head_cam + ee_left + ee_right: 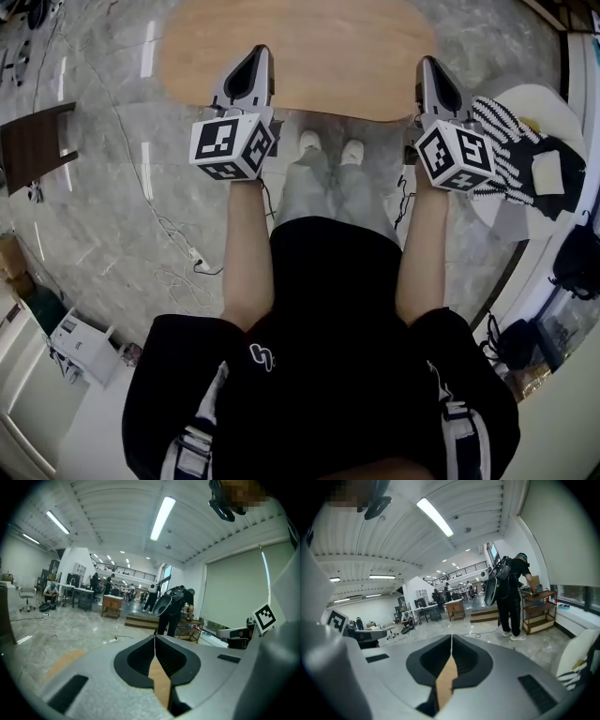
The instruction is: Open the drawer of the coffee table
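- Desk (300,47): a low oval wooden top on the far side of the person's shoes (330,145), with its long axis running left to right across the head view.
- Drawer: it shows in no view. I judge it sits under the top, on a side hidden from above.
- Left claw (260,54): the jaws are pressed together with nothing between them. It points away from the person, with its tip over the near edge of the desk in the head view.
- Right claw (427,64): likewise closed and empty, with its tip at the same edge further right.
- Both claws look out across the room rather than at the desk, so they hang above it. The desk lies ahead and below.
- Neither hand looks nearer, since they flank the legs evenly.
- Next move, as I judge it: lower a claw to find the drawer front, parting its jaws first.
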Available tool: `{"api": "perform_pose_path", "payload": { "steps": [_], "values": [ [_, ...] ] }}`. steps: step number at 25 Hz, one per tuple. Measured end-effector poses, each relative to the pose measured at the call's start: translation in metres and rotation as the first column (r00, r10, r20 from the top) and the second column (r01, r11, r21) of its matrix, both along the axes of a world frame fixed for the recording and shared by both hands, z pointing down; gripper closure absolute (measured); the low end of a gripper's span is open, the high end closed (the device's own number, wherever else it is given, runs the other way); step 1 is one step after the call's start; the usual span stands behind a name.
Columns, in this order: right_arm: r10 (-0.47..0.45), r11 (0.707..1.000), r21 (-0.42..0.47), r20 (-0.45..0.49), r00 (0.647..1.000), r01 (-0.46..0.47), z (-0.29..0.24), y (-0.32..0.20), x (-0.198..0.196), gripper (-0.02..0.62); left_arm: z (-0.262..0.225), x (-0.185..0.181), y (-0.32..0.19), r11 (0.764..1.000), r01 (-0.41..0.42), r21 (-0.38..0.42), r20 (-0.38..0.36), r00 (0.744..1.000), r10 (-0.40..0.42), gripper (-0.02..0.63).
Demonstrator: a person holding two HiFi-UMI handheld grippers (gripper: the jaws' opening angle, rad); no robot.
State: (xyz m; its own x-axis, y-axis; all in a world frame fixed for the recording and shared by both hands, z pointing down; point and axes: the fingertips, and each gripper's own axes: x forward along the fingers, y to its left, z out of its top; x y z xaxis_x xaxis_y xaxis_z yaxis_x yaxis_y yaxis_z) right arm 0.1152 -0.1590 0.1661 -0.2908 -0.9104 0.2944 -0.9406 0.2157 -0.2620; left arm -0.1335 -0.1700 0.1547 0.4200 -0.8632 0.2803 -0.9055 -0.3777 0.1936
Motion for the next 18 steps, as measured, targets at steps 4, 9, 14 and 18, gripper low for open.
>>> {"api": "perform_pose_path", "payload": {
  "steps": [4,9,14,18],
  "values": [
    [0.008,0.999,-0.054,0.003,1.000,-0.008,0.028,0.010,0.001,0.583,0.034,-0.004,0.008,0.998,-0.012,-0.065,0.027,1.000,0.014,0.594],
    [-0.003,0.994,-0.113,-0.008,1.000,0.002,0.059,0.020,0.004,0.583,0.075,-0.001,0.019,0.989,-0.048,-0.138,0.071,0.996,0.059,0.595],
    [-0.014,0.985,-0.170,-0.012,1.000,0.012,0.092,0.036,0.012,0.583,0.117,0.000,0.035,0.976,-0.061,-0.210,0.115,0.990,0.086,0.594],
    [-0.031,0.977,-0.211,-0.012,0.999,0.028,0.114,0.050,0.012,0.583,0.145,0.002,0.050,0.962,-0.077,-0.261,0.149,0.982,0.119,0.594]
  ]
}}
